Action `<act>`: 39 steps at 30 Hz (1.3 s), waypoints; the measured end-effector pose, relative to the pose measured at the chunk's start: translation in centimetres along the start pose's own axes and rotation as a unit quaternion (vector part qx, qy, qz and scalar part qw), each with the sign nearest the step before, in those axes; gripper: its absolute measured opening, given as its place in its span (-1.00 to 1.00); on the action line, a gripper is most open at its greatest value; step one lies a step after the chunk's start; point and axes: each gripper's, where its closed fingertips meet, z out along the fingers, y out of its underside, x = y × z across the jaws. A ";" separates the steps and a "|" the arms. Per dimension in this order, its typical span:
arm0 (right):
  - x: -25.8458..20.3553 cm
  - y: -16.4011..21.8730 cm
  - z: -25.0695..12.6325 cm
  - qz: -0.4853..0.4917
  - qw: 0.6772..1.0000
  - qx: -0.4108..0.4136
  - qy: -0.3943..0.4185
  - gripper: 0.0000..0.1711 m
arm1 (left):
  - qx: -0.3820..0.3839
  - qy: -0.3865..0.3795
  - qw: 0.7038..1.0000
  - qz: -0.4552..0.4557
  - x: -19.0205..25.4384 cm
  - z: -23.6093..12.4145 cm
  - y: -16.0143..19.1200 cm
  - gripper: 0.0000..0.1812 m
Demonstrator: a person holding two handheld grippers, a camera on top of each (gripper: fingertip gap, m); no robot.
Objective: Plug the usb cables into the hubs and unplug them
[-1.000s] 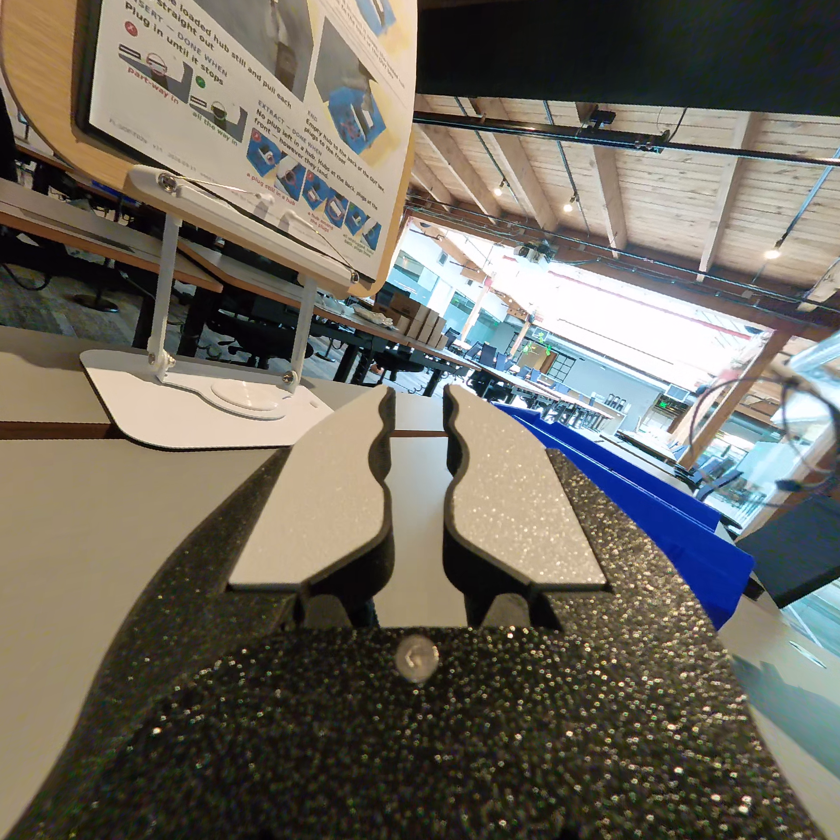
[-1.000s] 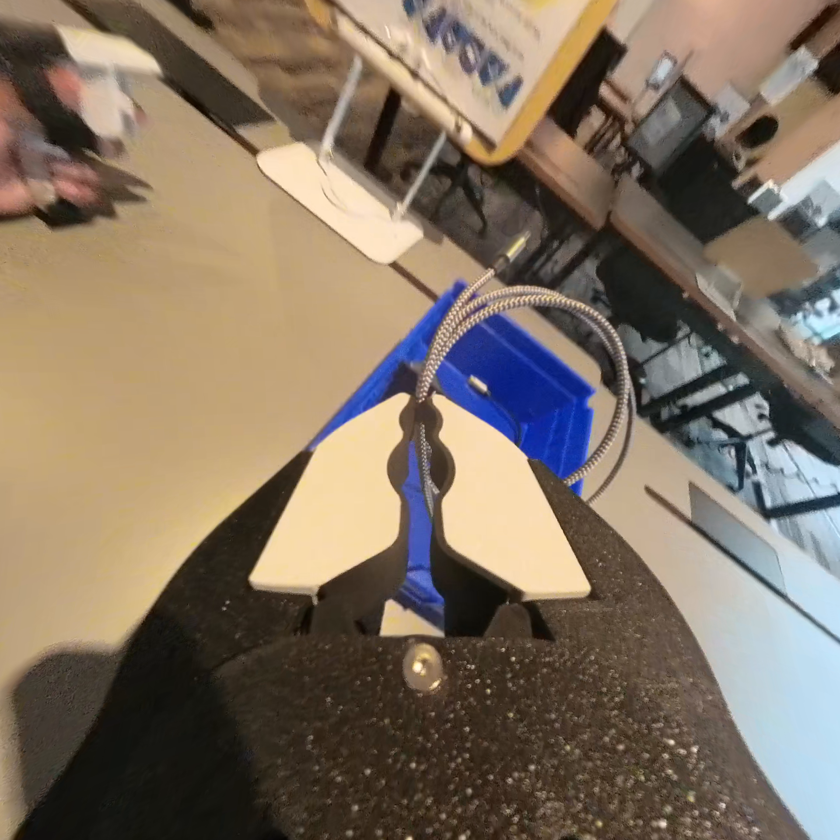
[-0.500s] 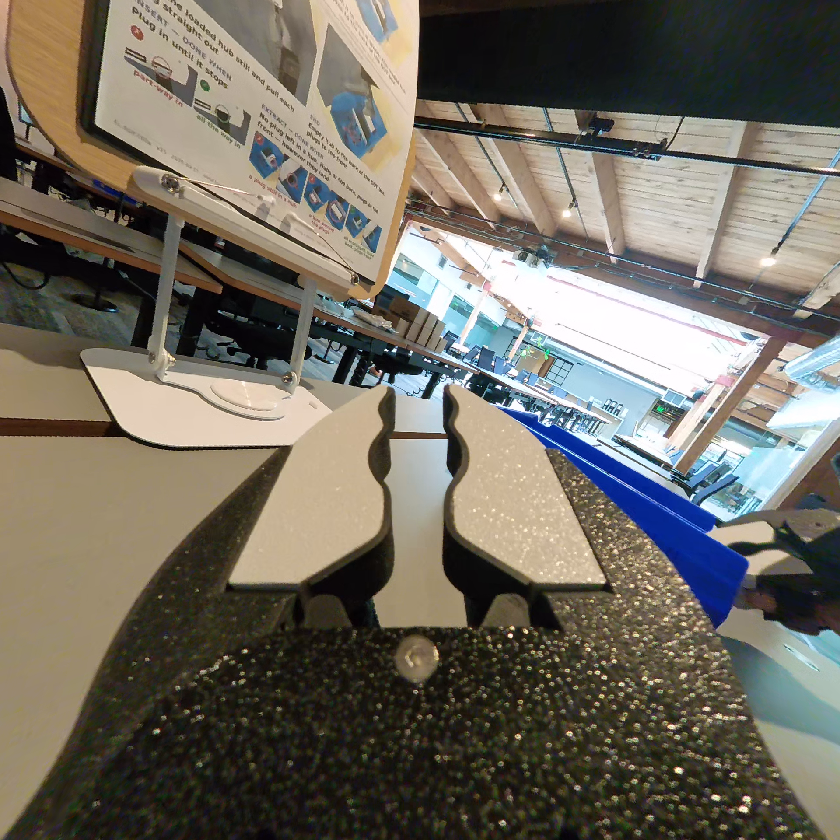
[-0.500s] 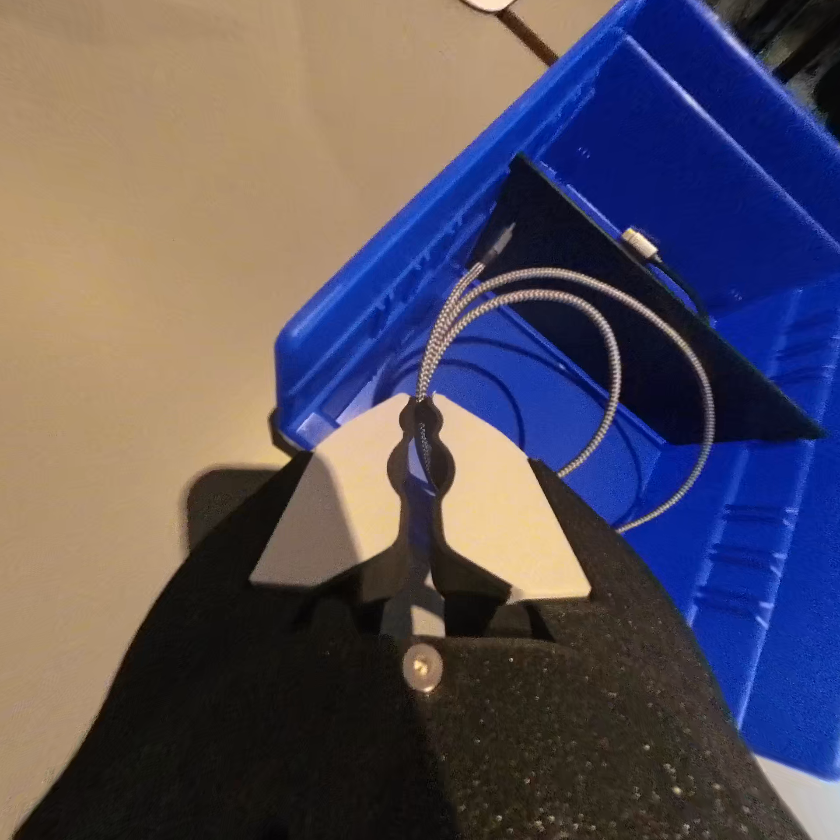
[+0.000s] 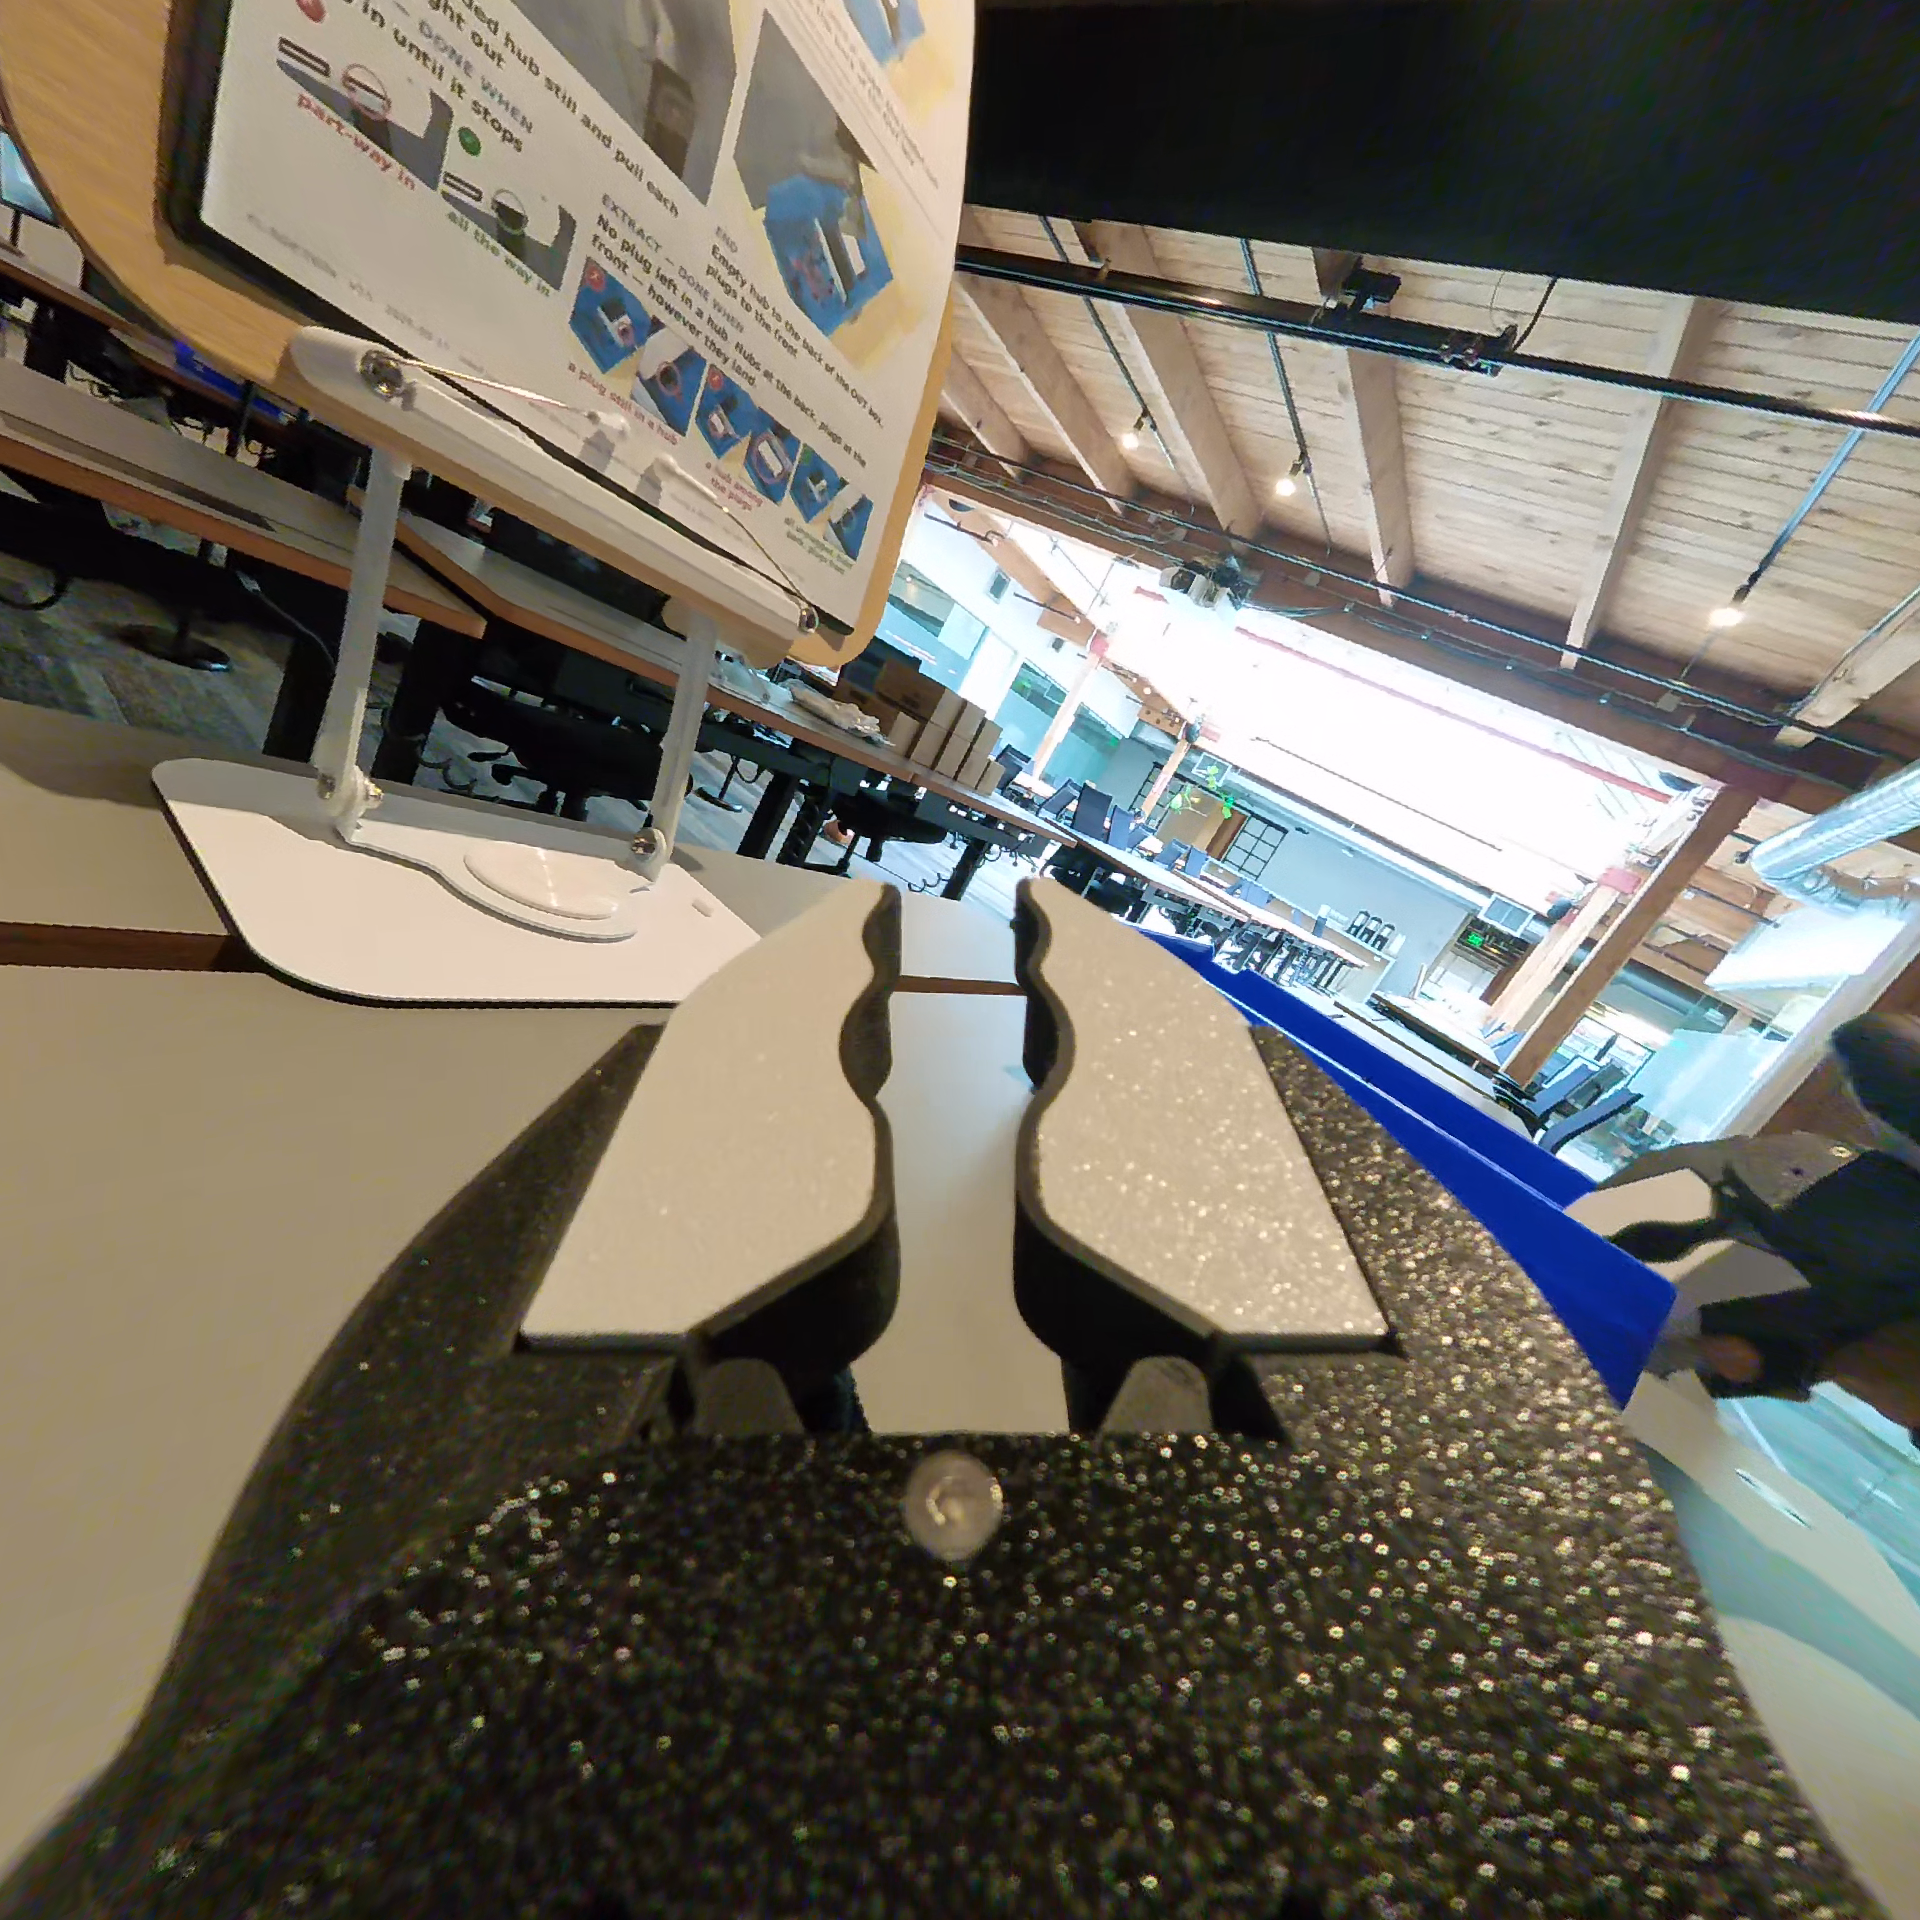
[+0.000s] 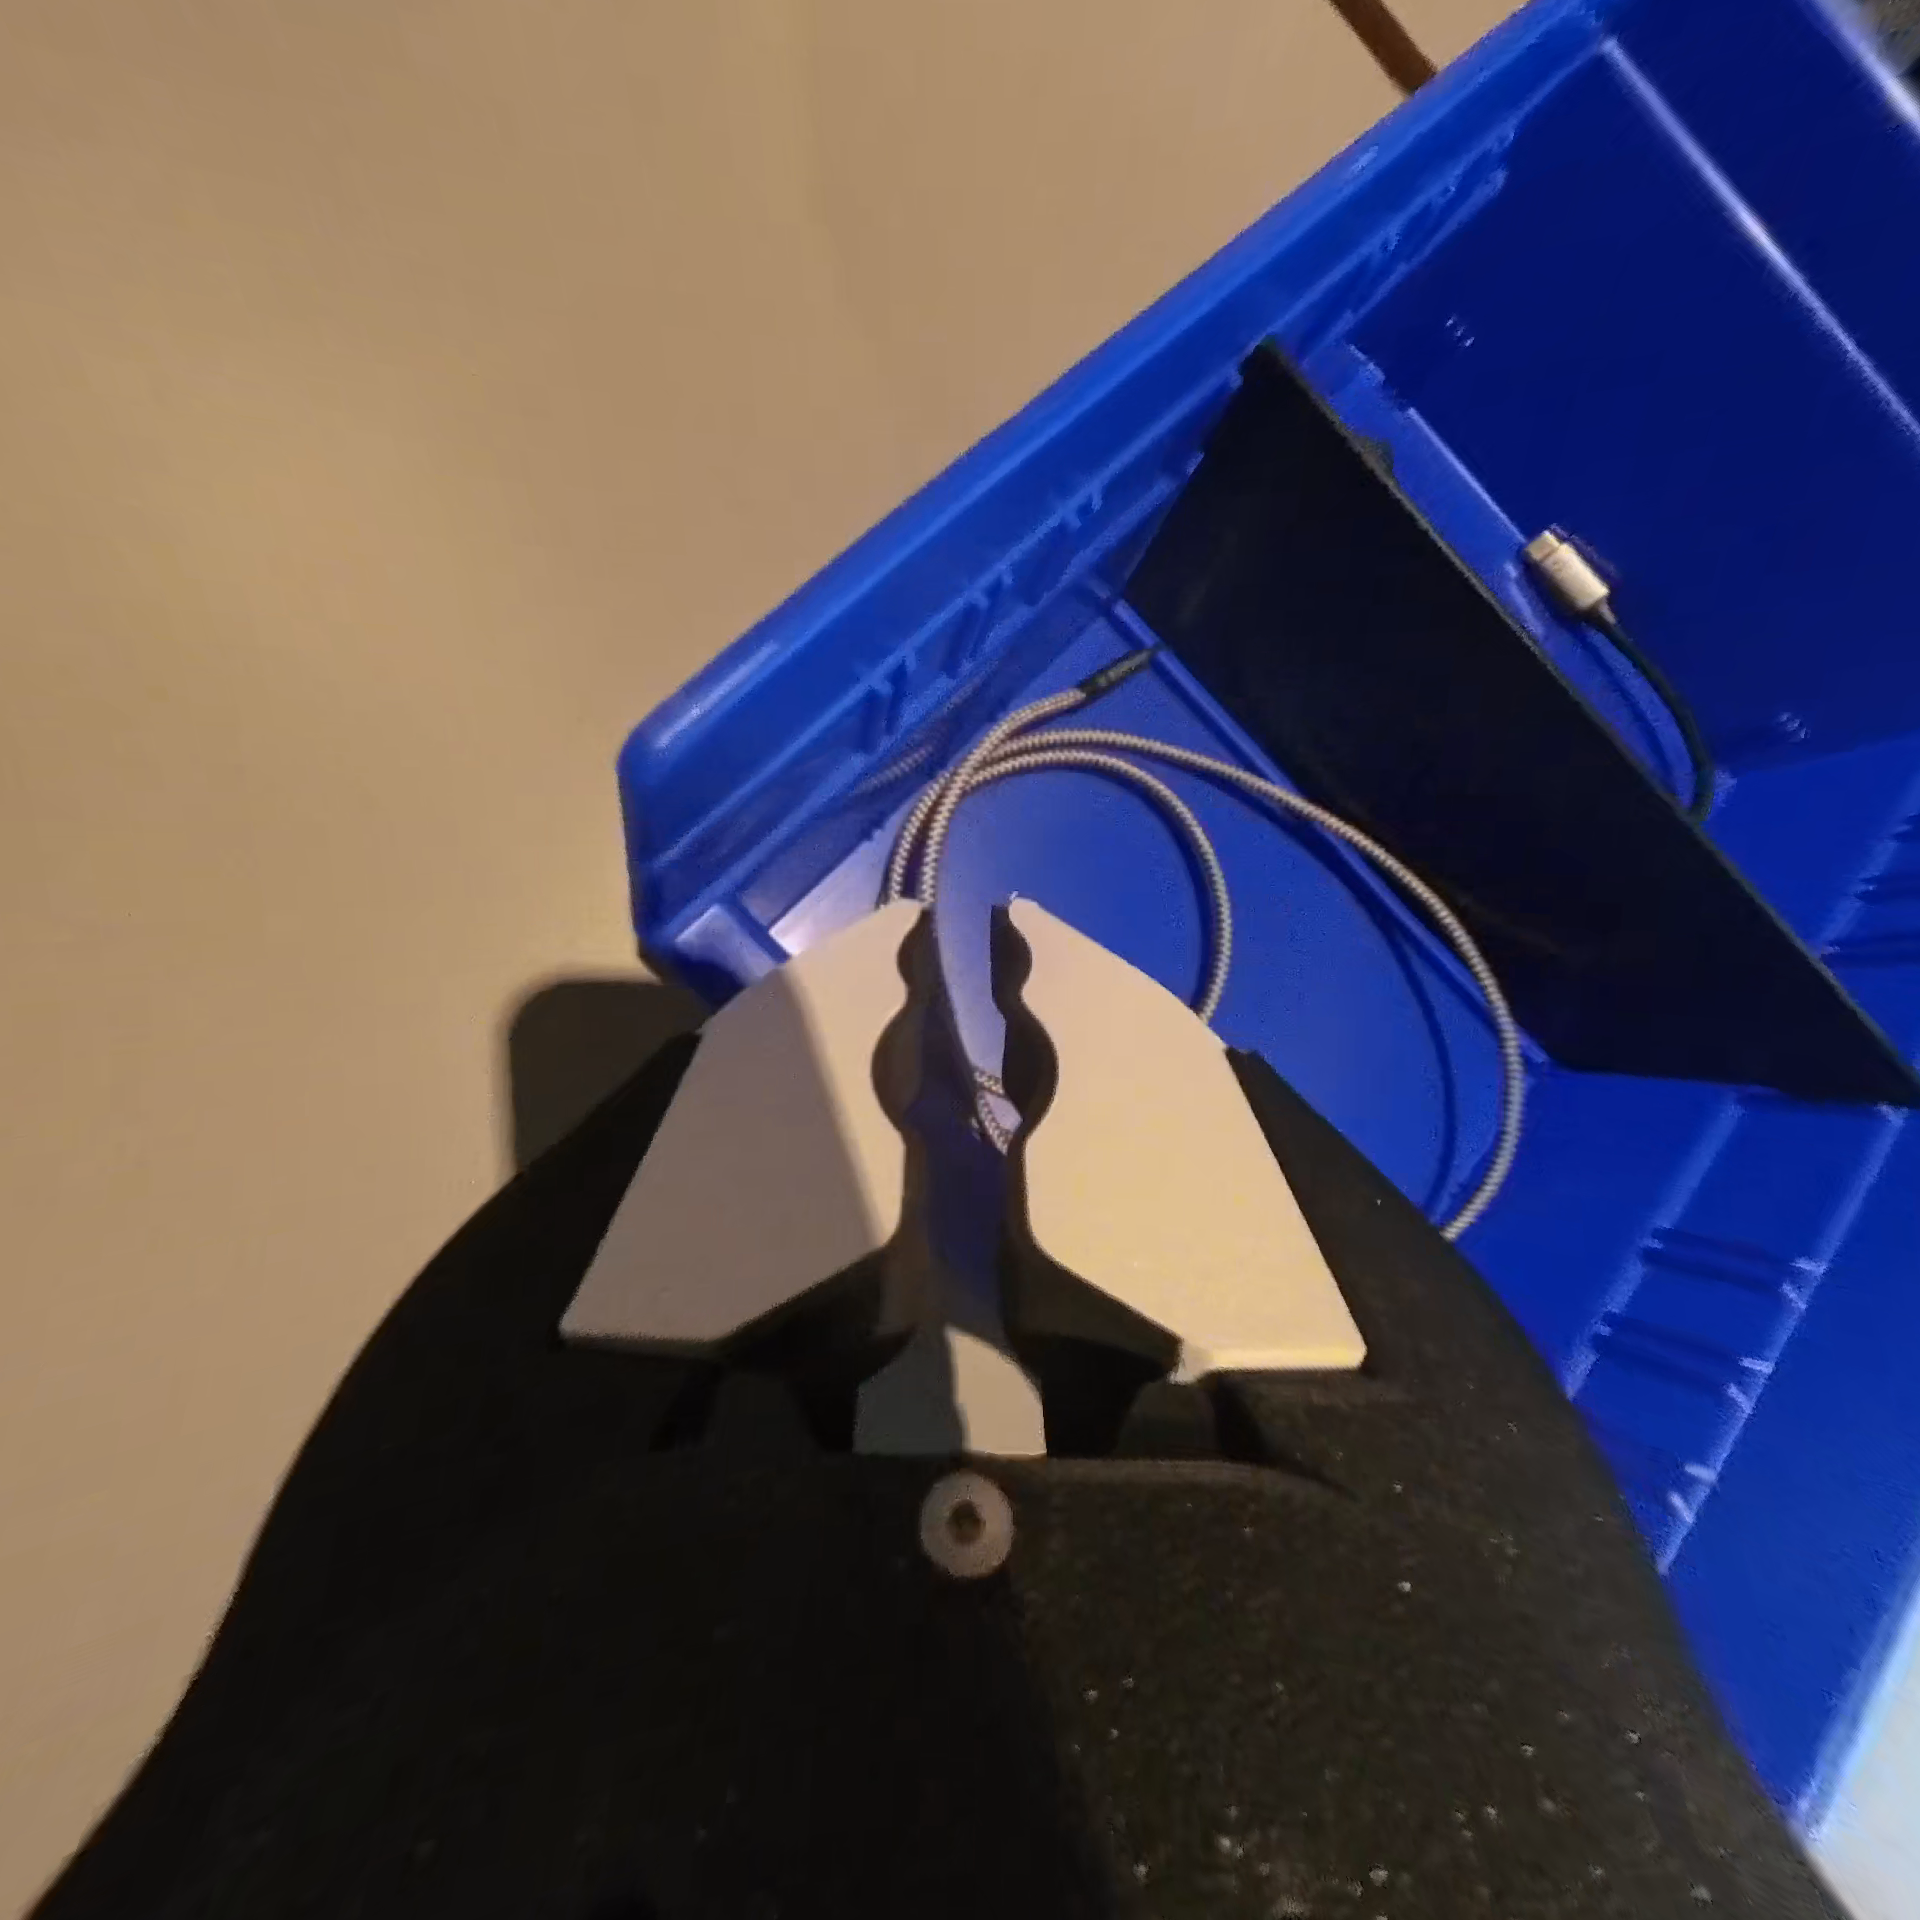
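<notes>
My right gripper point(image 6: 966, 909) is open and hovers over the near corner of a blue bin point(image 6: 935, 623). A grey braided USB cable point(image 6: 1229, 925) lies looped on the bin floor below the jaws, free of them. A black divider point(image 6: 1455, 779) splits the bin. Beyond it lies a dark cable with a silver plug point(image 6: 1569, 571). My left gripper point(image 5: 956, 904) is open and empty, low over the grey table, left of the bin point(image 5: 1455, 1132). The right gripper also shows at the right edge of the left wrist view point(image 5: 1642, 1236). No hub is in view.
An instruction board point(image 5: 582, 260) on a white stand point(image 5: 416, 914) rises at the table's far left. The bin's walls stand to the right of my left gripper. Other desks and chairs fill the room beyond. Across from one pair of fingers to the other is roughly 35 cm.
My right gripper swung down over the blue bin, then opened and let go of the braided cable, which dropped onto the bin floor. The left gripper has not moved.
</notes>
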 end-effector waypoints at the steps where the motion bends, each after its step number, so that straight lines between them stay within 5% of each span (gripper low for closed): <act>1: 0.0 -0.2 -0.4 0.012 1.000 0.014 -0.005 -0.86 | -0.001 0.001 1.000 -0.001 0.0 0.0 0.0 -0.78; 8: 1.2 -4.3 -6.3 0.075 0.981 0.178 -0.005 -0.71 | -0.005 0.002 1.000 -0.001 0.0 0.1 0.1 -0.78; 14: -4.7 -11.5 -11.5 0.020 0.942 0.329 -0.060 -0.66 | -0.011 0.004 1.000 0.008 0.2 0.2 0.3 -0.78; 18: -10.4 -15.3 -9.5 -0.071 0.918 0.387 -0.044 -0.71 | -0.007 0.005 0.999 0.032 0.7 0.1 0.3 -0.78; 25: -17.7 -18.2 0.5 -0.089 0.913 0.390 -0.083 -0.64 | -0.017 -0.007 0.996 0.086 2.1 -0.3 0.9 -0.73; 33: -15.9 -17.2 4.3 0.032 0.913 0.390 -0.115 -0.66 | -0.088 -0.040 0.981 0.170 3.6 -2.2 2.7 -0.66; 39: -13.7 -16.5 3.5 0.050 0.908 0.408 -0.079 -0.97 | -0.173 -0.102 0.935 0.293 3.7 -3.2 5.1 -0.87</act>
